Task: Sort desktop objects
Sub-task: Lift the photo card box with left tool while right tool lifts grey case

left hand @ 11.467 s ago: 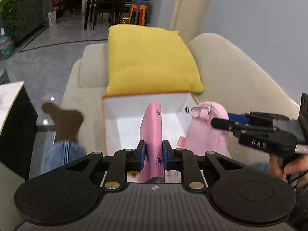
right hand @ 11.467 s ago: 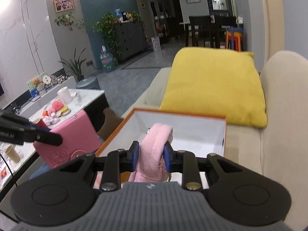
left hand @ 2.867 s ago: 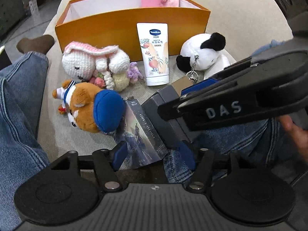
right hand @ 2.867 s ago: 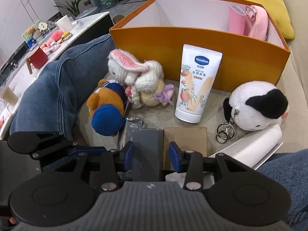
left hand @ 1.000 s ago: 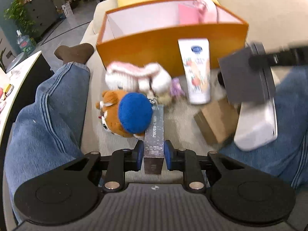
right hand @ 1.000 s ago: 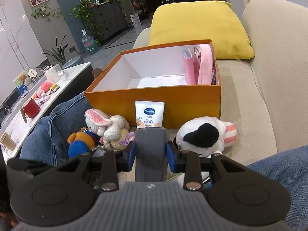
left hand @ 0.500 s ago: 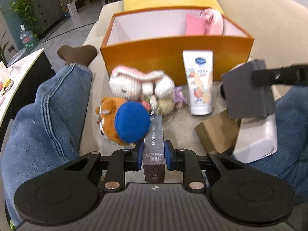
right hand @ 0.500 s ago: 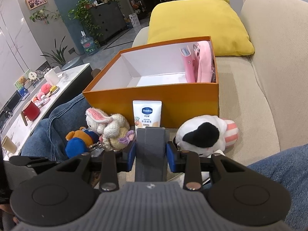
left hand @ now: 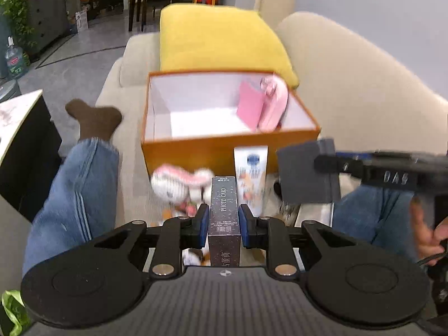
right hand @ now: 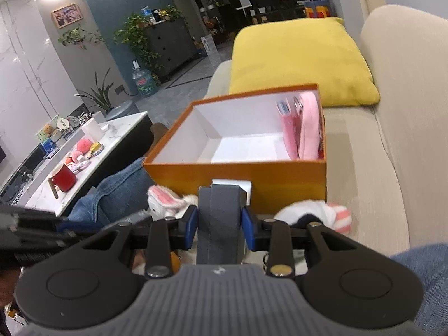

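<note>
Now both picked things are up in the air and no more low among the toys, as they were half a second ago. The photo card box [left hand: 224,210], dark and narrow, stands upright between the blue pads of the left gripper [left hand: 224,218], which is closed firmly on its two sides. The grey box [right hand: 219,218] is pinched in the same way by the right gripper [right hand: 219,219]; in the left view it hangs out to the right, in front of the person's knee. Since a second ago the two cameras have risen and tilted, so the open inside of the orange box [left hand: 212,151] is seen from above, with much free white floor. The pink pouch [left hand: 273,106] and the pink card case [left hand: 250,106] lean at its right end. On the sofa in front of the orange wall remain the crochet rabbit [left hand: 179,182], the lotion tube [left hand: 250,173] and the panda plush [right hand: 310,214]. I judge that the lifting is finished and the carrying to the orange box is the step in hand.
</note>
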A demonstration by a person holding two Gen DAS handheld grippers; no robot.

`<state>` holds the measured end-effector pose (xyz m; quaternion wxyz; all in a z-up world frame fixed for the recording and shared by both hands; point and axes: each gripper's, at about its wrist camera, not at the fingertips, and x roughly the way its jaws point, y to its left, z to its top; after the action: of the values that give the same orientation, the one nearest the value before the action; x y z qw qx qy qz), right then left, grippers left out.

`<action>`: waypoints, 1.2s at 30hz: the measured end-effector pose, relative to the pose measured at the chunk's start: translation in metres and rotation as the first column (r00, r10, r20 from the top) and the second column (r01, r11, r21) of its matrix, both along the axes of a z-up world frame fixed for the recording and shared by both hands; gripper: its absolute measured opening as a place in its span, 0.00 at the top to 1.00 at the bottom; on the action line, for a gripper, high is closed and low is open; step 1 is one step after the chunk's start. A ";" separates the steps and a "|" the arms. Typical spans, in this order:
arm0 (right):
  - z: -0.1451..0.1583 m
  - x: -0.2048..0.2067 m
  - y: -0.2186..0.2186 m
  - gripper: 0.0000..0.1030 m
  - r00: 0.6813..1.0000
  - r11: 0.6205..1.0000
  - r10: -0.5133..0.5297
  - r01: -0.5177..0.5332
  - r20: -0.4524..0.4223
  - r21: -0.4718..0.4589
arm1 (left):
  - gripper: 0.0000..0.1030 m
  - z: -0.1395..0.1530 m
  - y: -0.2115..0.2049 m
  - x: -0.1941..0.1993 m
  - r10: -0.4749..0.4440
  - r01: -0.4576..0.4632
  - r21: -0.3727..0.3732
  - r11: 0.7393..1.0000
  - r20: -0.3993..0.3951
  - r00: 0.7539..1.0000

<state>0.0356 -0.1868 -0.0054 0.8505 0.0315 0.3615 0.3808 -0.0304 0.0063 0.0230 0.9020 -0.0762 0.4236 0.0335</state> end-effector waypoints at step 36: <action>-0.003 0.155 0.101 0.65 0.991 0.995 0.101 -0.103 -0.086 -0.016 | 0.75 -0.012 0.069 0.225 -0.083 0.058 -0.085 0.995 -0.326 0.942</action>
<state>0.1910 -0.0854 -0.0088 0.8141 0.0203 0.4023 0.4184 0.1942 0.0753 0.0110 0.8158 -0.0878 0.5717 -0.0022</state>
